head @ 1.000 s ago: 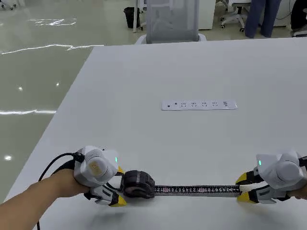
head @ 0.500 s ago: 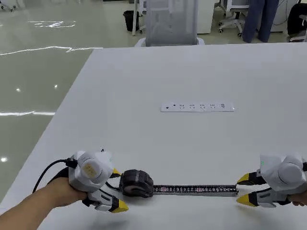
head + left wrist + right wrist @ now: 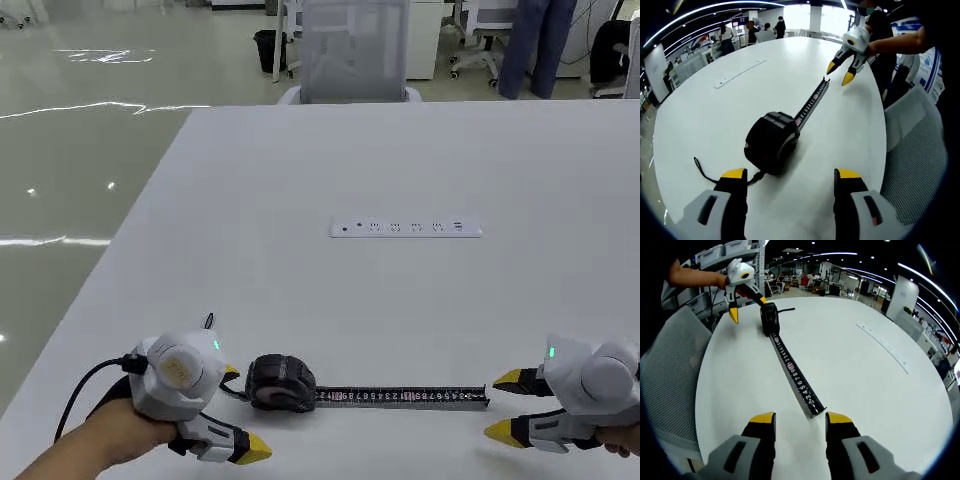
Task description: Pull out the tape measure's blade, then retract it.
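Black plastic cases the tape measure (image 3: 281, 382), which lies on the white table (image 3: 400, 300) near the person's edge. Its blade (image 3: 400, 397) is stretched flat along the tabletop toward the right. The pull-out half of the task looks done to me, and the retraction is not yet done. Since nothing grips the extended blade, I would guess a lock holds it. The left gripper (image 3: 242, 412) is released, its jaws spread wide and empty, with the case just beyond their tips and not touched. The right gripper (image 3: 501, 405) is likewise spread and empty, and the blade's hooked end lies just ahead of its tips, apart from them. By count there are one tape measure with one blade and one thin black strap (image 3: 705, 170), two grippers, one white power strip (image 3: 405, 228) further up the table, and one mesh chair (image 3: 355, 50) at the far edge.
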`<state>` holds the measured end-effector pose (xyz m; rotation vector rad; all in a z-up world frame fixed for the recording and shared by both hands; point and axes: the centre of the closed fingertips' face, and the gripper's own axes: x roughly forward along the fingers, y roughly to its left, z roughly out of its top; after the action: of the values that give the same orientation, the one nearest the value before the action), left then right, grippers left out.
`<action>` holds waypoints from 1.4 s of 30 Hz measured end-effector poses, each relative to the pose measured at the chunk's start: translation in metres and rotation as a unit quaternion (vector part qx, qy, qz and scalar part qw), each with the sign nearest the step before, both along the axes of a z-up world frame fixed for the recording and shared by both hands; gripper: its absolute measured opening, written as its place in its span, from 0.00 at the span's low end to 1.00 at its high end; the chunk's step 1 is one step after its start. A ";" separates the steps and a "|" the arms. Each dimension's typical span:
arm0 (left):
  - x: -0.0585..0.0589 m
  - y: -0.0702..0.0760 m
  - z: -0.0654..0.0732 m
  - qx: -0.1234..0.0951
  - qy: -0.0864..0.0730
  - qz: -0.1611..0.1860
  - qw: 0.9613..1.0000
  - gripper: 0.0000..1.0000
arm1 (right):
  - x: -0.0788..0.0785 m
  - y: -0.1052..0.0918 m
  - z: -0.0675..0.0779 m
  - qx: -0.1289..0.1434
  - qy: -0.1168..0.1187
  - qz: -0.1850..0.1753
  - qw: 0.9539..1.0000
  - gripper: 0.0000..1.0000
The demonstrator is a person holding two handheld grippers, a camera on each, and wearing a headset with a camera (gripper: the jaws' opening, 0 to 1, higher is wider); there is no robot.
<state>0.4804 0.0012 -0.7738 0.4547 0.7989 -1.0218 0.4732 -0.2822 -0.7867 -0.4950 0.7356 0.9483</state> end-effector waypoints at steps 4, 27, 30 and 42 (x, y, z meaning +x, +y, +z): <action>-0.004 -0.001 0.002 -0.015 -0.001 0.023 1.000 0.70 | -0.005 0.002 0.003 0.001 -0.004 -0.014 1.000 0.42; -0.029 -0.003 0.019 -0.061 -0.023 0.121 0.991 0.80 | -0.029 0.019 0.015 0.031 -0.010 -0.124 0.992 0.57; -0.031 -0.003 0.023 -0.070 -0.027 0.139 0.987 0.81 | -0.032 0.020 0.016 0.031 -0.010 -0.135 0.990 0.59; -0.034 -0.001 0.031 -0.091 -0.051 0.202 0.974 0.84 | -0.037 0.025 0.026 0.037 -0.020 -0.191 0.981 0.70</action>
<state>0.4464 -0.0001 -0.7432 0.1753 0.6635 -0.6779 0.4358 -0.2573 -0.7610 -0.2919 0.7247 0.6010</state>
